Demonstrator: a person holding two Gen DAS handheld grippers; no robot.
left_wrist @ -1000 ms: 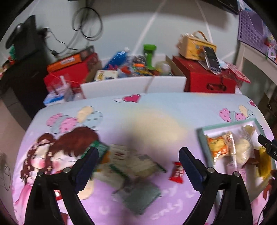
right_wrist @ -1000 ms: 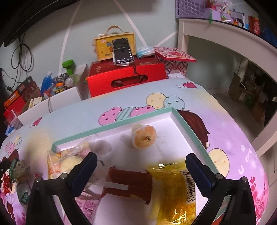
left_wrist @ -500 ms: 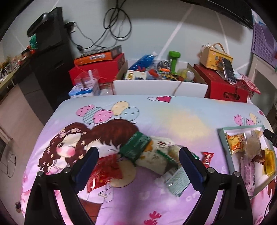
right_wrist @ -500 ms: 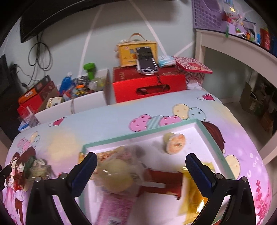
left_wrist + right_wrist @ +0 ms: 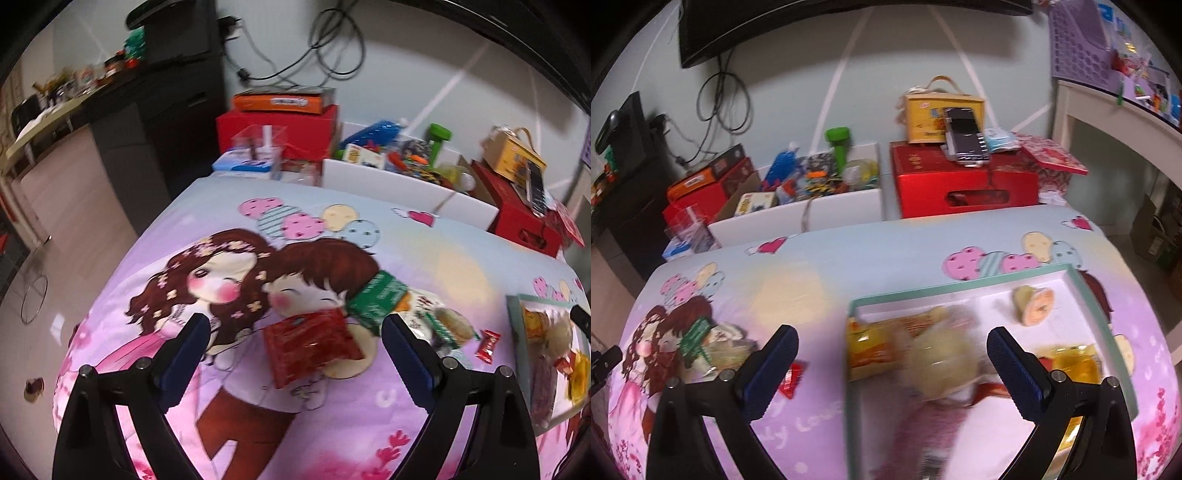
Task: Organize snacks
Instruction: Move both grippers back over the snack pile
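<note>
A worktop covered by a lilac cloth printed with a cartoon boy and girl (image 5: pixel 258 280) fills both views. Behind its far edge stand a red cardboard box with a slotted handle (image 5: pixel 964 184), topped by a yellow carton and a dark phone (image 5: pixel 964 136), and an open white box crammed with mixed small goods (image 5: pixel 812 199); further left sits a red box under a flat orange one (image 5: pixel 284 103).

On the right part of the worktop lies a shallow white tray with a mint-green rim (image 5: pixel 960 286). Inside it are a yellow-orange snack bag (image 5: pixel 875 347), a round pale bun in clear wrap (image 5: pixel 938 362), blurred, a pink packet (image 5: pixel 931 421), a glossy yellow packet (image 5: pixel 1071 365) and a small jelly cup tipped on its side (image 5: pixel 1034 306).

Loose snacks lie on the cloth to the left of the tray: a red crinkled foil packet (image 5: pixel 310 343), a green packet (image 5: pixel 376 295) just beyond it overlapping pale wrapped items (image 5: pixel 443 325), and a small red candy (image 5: pixel 487 341) nearer the tray.

The left gripper (image 5: pixel 295 350) hangs over the cloth with its jaws spread wide, the red foil packet lying between them; whether they touch it cannot be told. The right gripper (image 5: pixel 892 365) hangs above the tray's left half, jaws likewise spread wide and holding nothing, the bun and snack bag beneath the gap.
</note>
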